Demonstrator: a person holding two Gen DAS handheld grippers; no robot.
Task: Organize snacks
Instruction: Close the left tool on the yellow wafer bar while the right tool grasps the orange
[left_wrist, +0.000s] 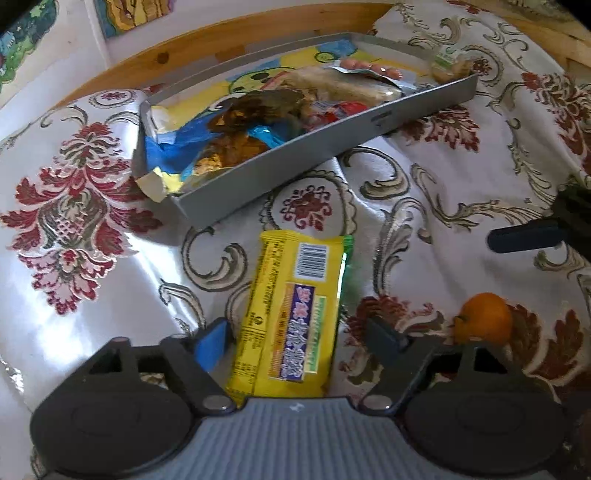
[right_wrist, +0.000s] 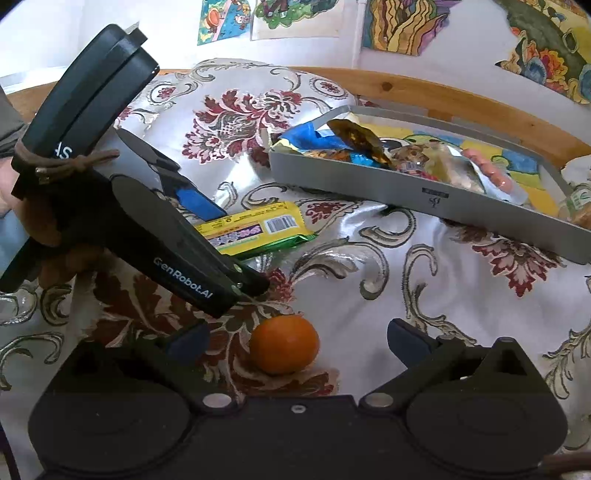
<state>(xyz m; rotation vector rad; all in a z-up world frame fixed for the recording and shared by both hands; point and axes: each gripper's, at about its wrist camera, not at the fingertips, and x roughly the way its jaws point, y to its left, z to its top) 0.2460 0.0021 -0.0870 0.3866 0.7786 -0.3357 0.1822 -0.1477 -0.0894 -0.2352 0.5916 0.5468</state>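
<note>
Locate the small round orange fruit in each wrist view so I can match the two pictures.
Left wrist: small round orange fruit at lower right, on the floral tablecloth.
Right wrist: same fruit at lower centre, between the open fingers.
Shared landmark: long grey snack tray beyond it.

Left gripper (right_wrist: 207, 206): black body, white "GenRobot.AI" lettering, blue pads on black fingers (right_wrist: 197, 201), brown cord wrapped round the handle, ribbed grey front plate. Right gripper (right_wrist: 295, 339): all black, round silver pivot screws, dark blue pads
</note>
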